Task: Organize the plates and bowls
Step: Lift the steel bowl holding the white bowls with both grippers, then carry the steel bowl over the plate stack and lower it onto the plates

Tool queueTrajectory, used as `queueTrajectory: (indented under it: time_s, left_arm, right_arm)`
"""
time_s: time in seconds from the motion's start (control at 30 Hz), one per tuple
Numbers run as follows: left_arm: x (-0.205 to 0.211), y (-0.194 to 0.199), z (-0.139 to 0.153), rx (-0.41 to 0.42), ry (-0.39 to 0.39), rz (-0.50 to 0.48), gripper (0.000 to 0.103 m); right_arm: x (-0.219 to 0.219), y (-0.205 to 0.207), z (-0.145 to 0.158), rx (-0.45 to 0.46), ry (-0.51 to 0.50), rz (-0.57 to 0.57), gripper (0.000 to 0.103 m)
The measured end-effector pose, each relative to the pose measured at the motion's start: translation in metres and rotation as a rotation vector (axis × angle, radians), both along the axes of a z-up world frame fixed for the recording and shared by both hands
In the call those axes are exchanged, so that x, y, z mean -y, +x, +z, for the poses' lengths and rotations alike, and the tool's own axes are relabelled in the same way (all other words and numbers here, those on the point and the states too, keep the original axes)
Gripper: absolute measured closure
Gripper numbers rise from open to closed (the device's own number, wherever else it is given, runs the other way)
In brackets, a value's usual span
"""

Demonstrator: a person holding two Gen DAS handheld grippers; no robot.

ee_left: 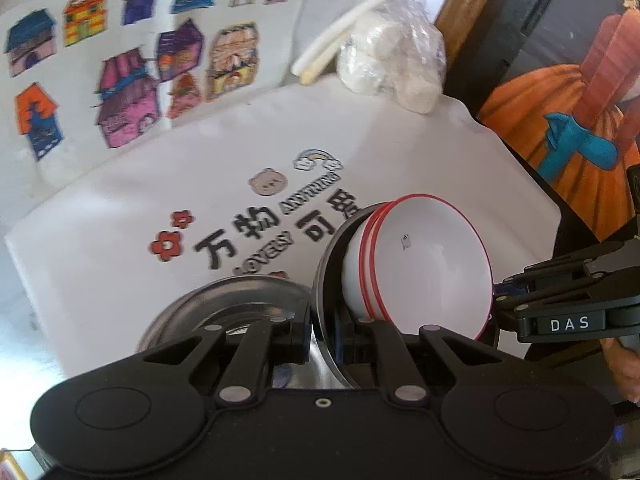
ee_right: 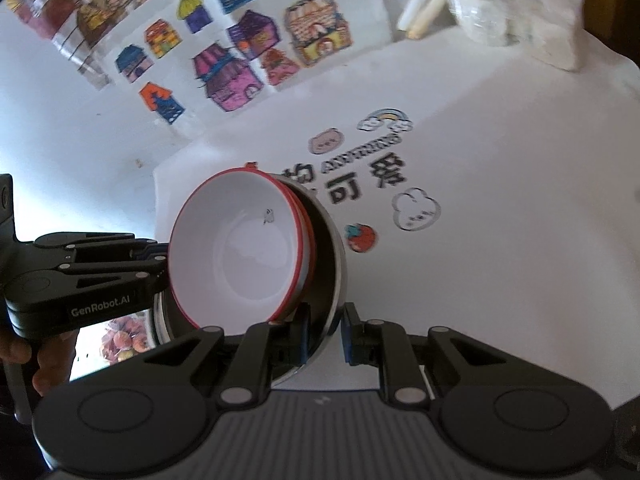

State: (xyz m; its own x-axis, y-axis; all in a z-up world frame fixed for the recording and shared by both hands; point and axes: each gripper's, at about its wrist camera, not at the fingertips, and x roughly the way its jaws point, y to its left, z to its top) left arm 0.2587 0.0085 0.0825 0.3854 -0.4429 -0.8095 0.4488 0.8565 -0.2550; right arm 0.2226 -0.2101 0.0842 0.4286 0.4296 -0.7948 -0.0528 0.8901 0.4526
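Note:
A steel bowl (ee_left: 325, 280) holds nested white bowls with red rims (ee_left: 432, 264), all tipped on edge above the white table. My left gripper (ee_left: 322, 340) is shut on the steel bowl's rim. The right gripper (ee_left: 500, 300) reaches in from the right and touches the far rim. In the right wrist view the white bowls (ee_right: 248, 256) sit inside the steel bowl (ee_right: 334, 272), and my right gripper (ee_right: 326, 336) is shut on its rim. The left gripper (ee_right: 160, 260) meets the stack from the left. A second steel dish (ee_left: 224, 312) lies under my left fingers.
The white tablecloth (ee_left: 160, 200) carries printed letters and stickers. A clear plastic bag of white items (ee_left: 392, 56) and two white sticks (ee_left: 340, 36) lie at the far edge. House drawings (ee_left: 128, 80) hang on the back wall. An orange painting (ee_left: 568, 120) stands right.

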Motion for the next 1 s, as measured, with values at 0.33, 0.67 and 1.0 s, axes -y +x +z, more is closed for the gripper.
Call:
queueTrajectory:
  time_s: [0.33, 0.67, 1.0]
  left_arm:
    - [-0.037, -0.003, -0.003, -0.004, -0.01, 0.083, 0.093]
    - [-0.059, -0.006, -0.009, -0.016, -0.003, 0.132, 0.093]
    - [-0.07, -0.002, -0.019, -0.038, -0.007, 0.148, 0.093]
  right_arm:
    - [-0.03, 0.017, 0.002, 0.008, -0.009, 0.073, 0.085]
    - [-0.056, 0.028, 0.001, -0.001, -0.009, 0.121, 0.085]
    - [-0.065, 0.036, -0.008, -0.018, -0.015, 0.136, 0.085]
